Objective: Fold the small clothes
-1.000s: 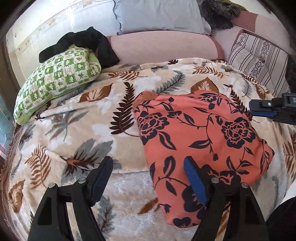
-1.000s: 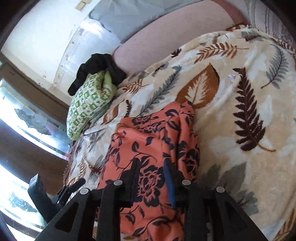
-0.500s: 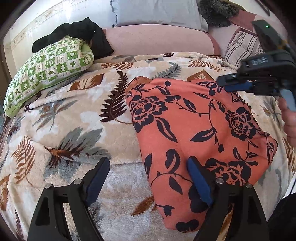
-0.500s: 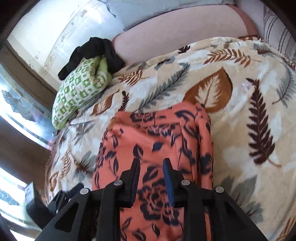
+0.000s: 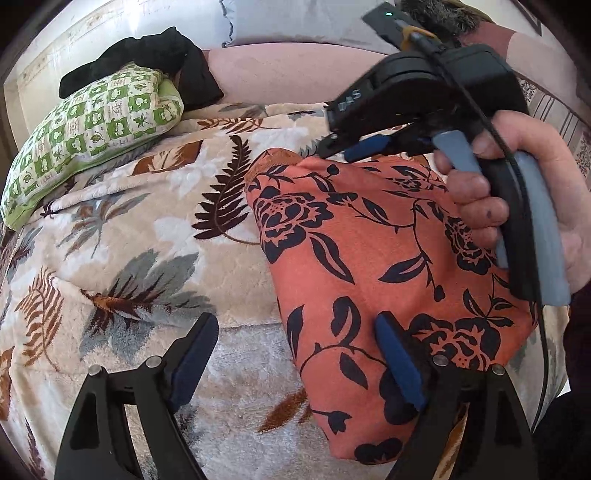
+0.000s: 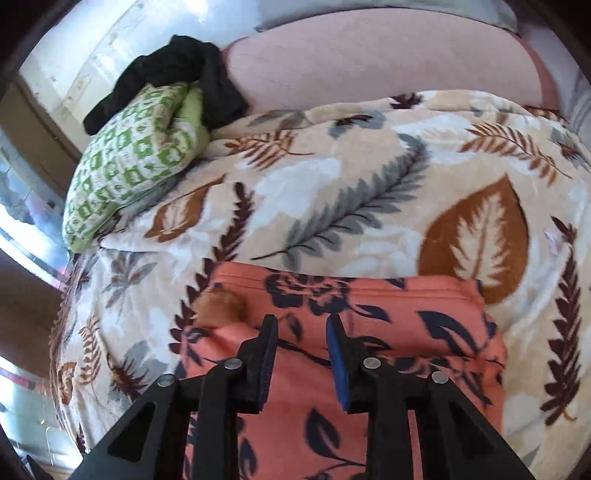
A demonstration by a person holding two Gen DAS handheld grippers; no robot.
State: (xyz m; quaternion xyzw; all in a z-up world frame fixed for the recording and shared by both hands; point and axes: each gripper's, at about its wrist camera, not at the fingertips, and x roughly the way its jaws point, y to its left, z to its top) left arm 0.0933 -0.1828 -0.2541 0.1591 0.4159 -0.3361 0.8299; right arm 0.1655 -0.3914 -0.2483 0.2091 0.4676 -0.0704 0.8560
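Sunlit bedding fills both views: a bed spread with a cream leaf-print blanket [image 5: 155,229], pillows and cushions along its far edge.

Left tongs [image 5: 295,354] hang at the near edge of the bed with their jaws spread wide; they have just been opening, and they hold nothing. The left blue pad stands over bare blanket, while the right pad [image 5: 397,363] stands over the near left part of the orange floral garment [image 5: 351,258]; whether it touches the cloth cannot be told.

Right tongs [image 6: 301,332] stand with a narrow gap between their pads, nothing clamped in it. In the right wrist view they are above the far part of the garment, near its far hem, which runs straight across the blanket. In the left wrist view these tongs reach in from the right over the garment's far edge, carried by a hand [image 5: 517,206] whose fingers wrap the grey trigger and black handle; a thin black cable runs down past the wrist.

That garment lies folded and fairly flat on the right half of the blanket, orange with dark blue roses and leaves, its near end falling toward the bed's near edge. At its far left corner a small brownish patch shows.

Farther out, at the far left, a green-and-white checked pillow [image 5: 88,136] leans against a pink bolster [image 6: 388,62], with a black garment [image 5: 147,55] draped over the pillow's top. A grey pillow [image 5: 295,18] stands behind the bolster, and a striped cushion [image 5: 561,114] shows at the far right.
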